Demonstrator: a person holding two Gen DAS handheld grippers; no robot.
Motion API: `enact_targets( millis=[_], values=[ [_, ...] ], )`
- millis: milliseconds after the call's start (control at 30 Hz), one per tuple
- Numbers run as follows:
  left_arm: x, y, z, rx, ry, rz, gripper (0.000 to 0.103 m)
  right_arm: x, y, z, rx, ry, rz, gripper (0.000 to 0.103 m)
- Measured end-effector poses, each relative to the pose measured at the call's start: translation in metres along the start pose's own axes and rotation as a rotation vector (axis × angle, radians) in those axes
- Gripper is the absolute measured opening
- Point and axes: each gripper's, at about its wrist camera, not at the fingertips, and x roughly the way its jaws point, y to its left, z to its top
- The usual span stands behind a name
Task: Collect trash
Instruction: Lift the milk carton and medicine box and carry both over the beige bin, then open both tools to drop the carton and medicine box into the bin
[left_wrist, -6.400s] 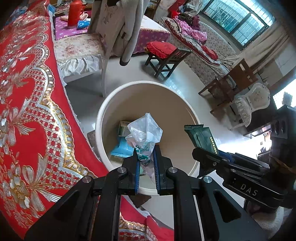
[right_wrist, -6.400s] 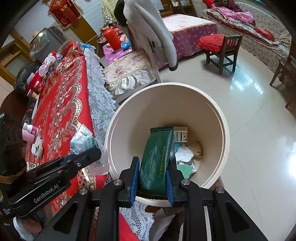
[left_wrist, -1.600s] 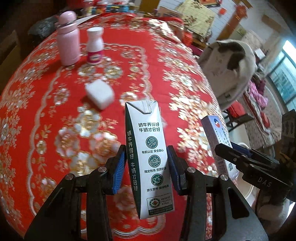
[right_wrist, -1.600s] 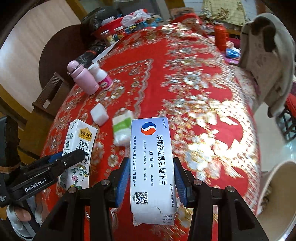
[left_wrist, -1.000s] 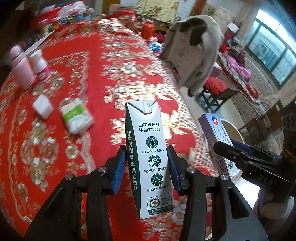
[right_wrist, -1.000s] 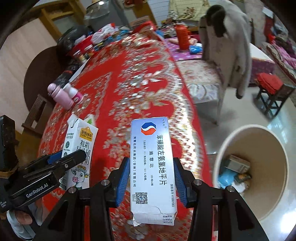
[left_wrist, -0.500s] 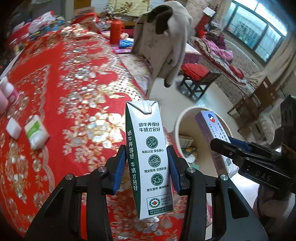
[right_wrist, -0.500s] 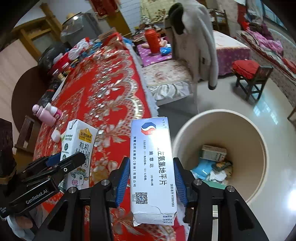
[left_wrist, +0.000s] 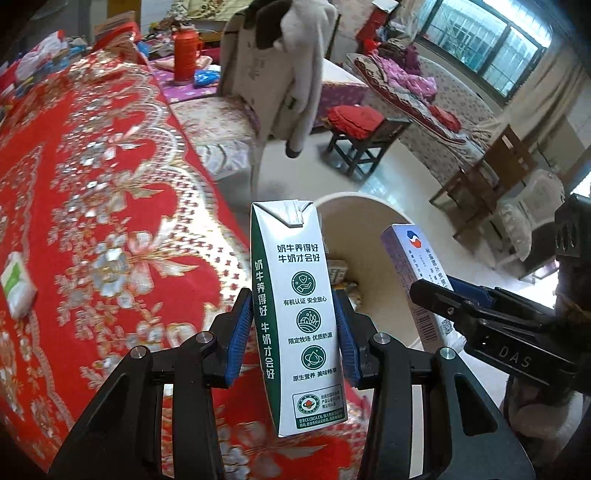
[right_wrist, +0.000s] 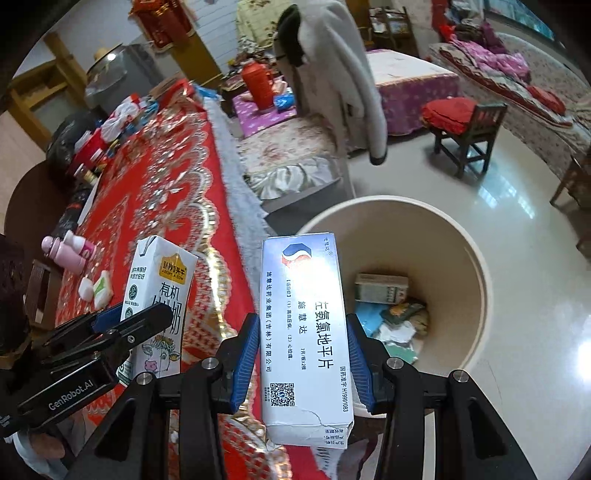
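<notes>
Broadly, a worktop (right_wrist: 155, 192) under a red and gold cloth fills the left, and just beside its edge a cream bin (right_wrist: 476, 266) stands on the pale floor with a few packets lying in its bottom. Over the worktop's edge the left gripper (left_wrist: 293, 334) has its blue fingers (left_wrist: 238, 328) clamped on an upright milk carton (left_wrist: 299, 314). Beside it the right gripper (right_wrist: 301, 356) pinches a smaller medicine box (right_wrist: 304, 332) upright, near the bin's rim.
</notes>
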Motion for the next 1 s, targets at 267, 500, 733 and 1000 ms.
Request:
enact_targets(
  millis=[267, 500, 733, 1000],
  values=[
    [0.03, -0.02, 0.008, 0.014, 0.052, -0.029, 0.041, 0.001, -0.029, -0.001, 0.044, 0.008, -0.019, 0.044],
    [0.05, -0.031, 0.012, 0.0, 0.086, -0.058, 0.041, 0.005, -0.047, 0.001, 0.064, 0.021, -0.027, 0.044],
    [0.061, -0.038, 0.013, -0.01, 0.1, -0.06, 0.041, 0.009, -0.058, 0.002, 0.075, 0.034, -0.033, 0.044],
    [0.064, -0.04, 0.013, -0.021, 0.105, -0.059, 0.041, 0.014, -0.064, 0.002, 0.075, 0.046, -0.037, 0.044]
  ],
)
